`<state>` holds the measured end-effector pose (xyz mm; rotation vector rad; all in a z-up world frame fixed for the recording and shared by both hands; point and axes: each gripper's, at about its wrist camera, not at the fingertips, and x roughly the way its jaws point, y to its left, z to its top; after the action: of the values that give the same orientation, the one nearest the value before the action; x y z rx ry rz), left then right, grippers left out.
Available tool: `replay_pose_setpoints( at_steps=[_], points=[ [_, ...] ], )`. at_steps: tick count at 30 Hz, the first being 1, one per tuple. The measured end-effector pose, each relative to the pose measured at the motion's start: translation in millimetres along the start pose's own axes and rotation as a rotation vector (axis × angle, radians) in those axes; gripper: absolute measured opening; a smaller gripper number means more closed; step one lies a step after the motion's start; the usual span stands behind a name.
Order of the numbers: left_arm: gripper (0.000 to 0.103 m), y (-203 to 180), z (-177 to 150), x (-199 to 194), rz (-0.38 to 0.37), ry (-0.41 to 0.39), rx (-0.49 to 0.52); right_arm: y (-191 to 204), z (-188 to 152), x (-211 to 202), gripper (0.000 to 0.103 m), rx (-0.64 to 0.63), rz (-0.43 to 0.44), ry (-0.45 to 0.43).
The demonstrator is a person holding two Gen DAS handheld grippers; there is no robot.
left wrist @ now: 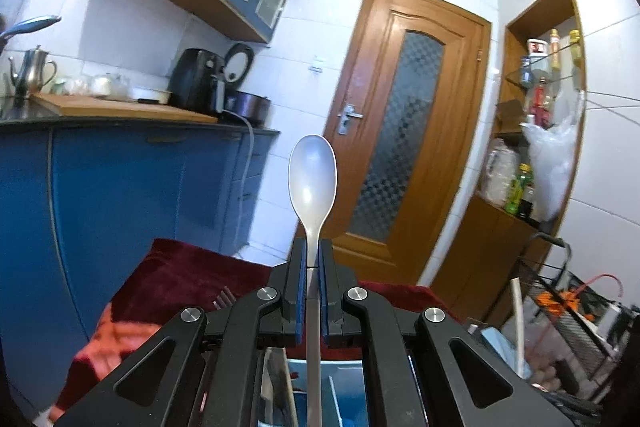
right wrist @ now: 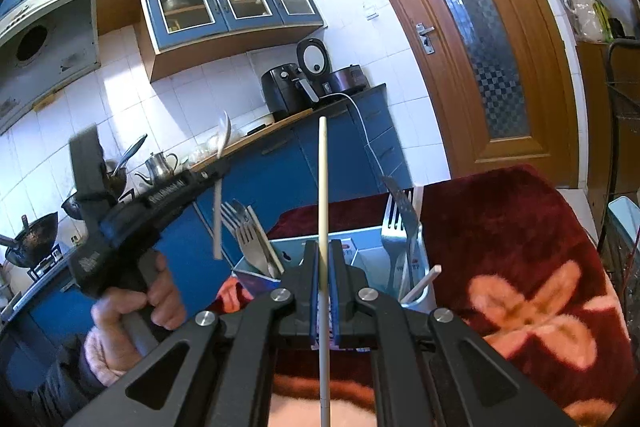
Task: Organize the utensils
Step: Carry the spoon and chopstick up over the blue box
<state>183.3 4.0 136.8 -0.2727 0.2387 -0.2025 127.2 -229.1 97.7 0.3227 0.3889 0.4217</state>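
Note:
My left gripper point(left wrist: 313, 259) is shut on a white spoon point(left wrist: 313, 179), bowl up, held in the air above the table; the gripper and spoon also show in the right wrist view point(right wrist: 222, 143) at left. My right gripper point(right wrist: 323, 255) is shut on a pale chopstick point(right wrist: 323, 187), held upright. Below and ahead, a blue-and-white utensil box point(right wrist: 360, 245) stands on the red flowered cloth point(right wrist: 500, 247). Its left compartment holds forks point(right wrist: 248, 239) and a chopstick; its right compartment holds a fork point(right wrist: 392, 227) and other utensils.
A blue kitchen counter point(right wrist: 280, 163) with an air fryer point(right wrist: 284, 91), rice cooker and kettle runs behind. A wooden door point(right wrist: 480, 27) stands at right. A wire rack point(left wrist: 568, 311) and shelves with bottles are right of the table.

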Motion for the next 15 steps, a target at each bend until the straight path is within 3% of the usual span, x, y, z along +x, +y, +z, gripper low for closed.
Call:
replay_pose_setpoints(
  at_steps=[15],
  points=[
    [0.005, -8, -38, 10, 0.094, -0.113, 0.054, 5, 29, 44, 0.006, -0.147, -0.110, -0.199]
  ],
)
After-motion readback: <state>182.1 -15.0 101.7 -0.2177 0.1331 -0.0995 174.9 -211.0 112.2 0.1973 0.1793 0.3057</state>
